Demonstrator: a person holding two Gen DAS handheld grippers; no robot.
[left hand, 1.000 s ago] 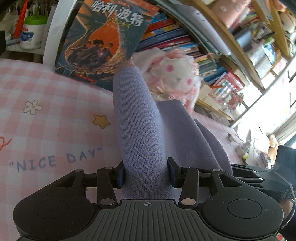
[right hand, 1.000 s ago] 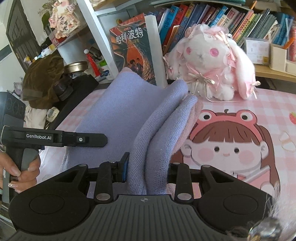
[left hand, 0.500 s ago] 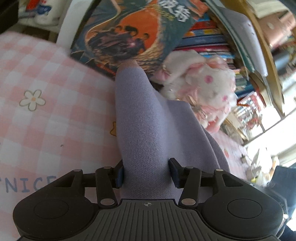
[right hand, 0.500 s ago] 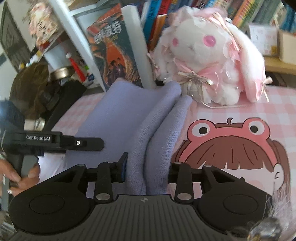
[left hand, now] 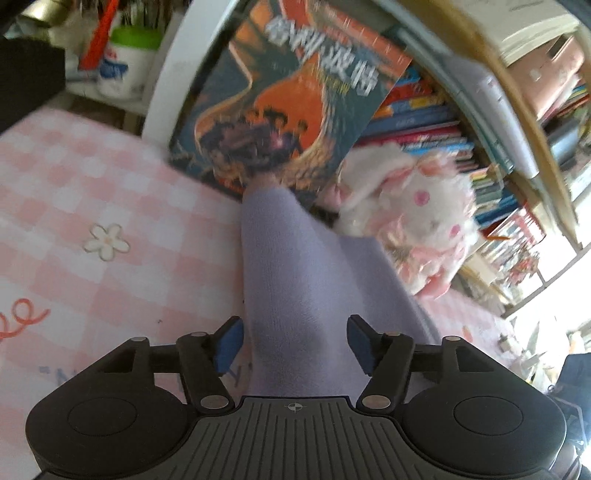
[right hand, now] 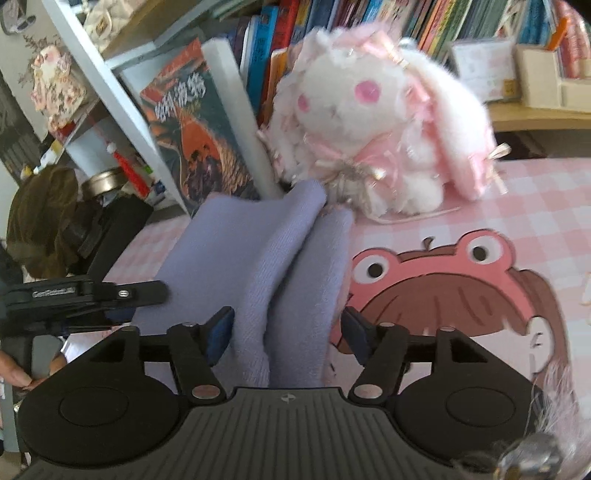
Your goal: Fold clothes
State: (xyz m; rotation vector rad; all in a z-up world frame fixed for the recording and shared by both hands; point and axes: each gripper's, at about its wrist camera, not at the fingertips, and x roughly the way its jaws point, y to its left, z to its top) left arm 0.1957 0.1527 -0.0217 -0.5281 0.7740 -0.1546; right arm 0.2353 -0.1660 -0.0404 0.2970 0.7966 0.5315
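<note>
A lavender knit garment [left hand: 295,288] lies in soft folds on the pink checked mat [left hand: 74,206], running away toward a book and a plush rabbit. My left gripper [left hand: 294,343] straddles its near fold; the jaws are opening and a gap shows beside the left blue pad. In the right wrist view the same garment [right hand: 258,258] shows two raised folds side by side. My right gripper [right hand: 288,330] straddles both, its jaws opening, and the pads stand off the cloth. The left gripper [right hand: 122,295] appears there low at the garment's left edge, a hand [right hand: 14,373] below it.
A white and pink plush rabbit [right hand: 369,122] and a big picture book [right hand: 195,136] stand right behind the garment's far end. Packed bookshelves [right hand: 406,22] rise behind them. A white tub with a green lid [left hand: 125,62] sits at far left. The mat's frog-hat cartoon [right hand: 443,288] lies right.
Both grippers' jaws have spread apart from pinching the lavender folds, and the cloth now sits loose between the pads. Both views have shifted a little toward the book and rabbit.
</note>
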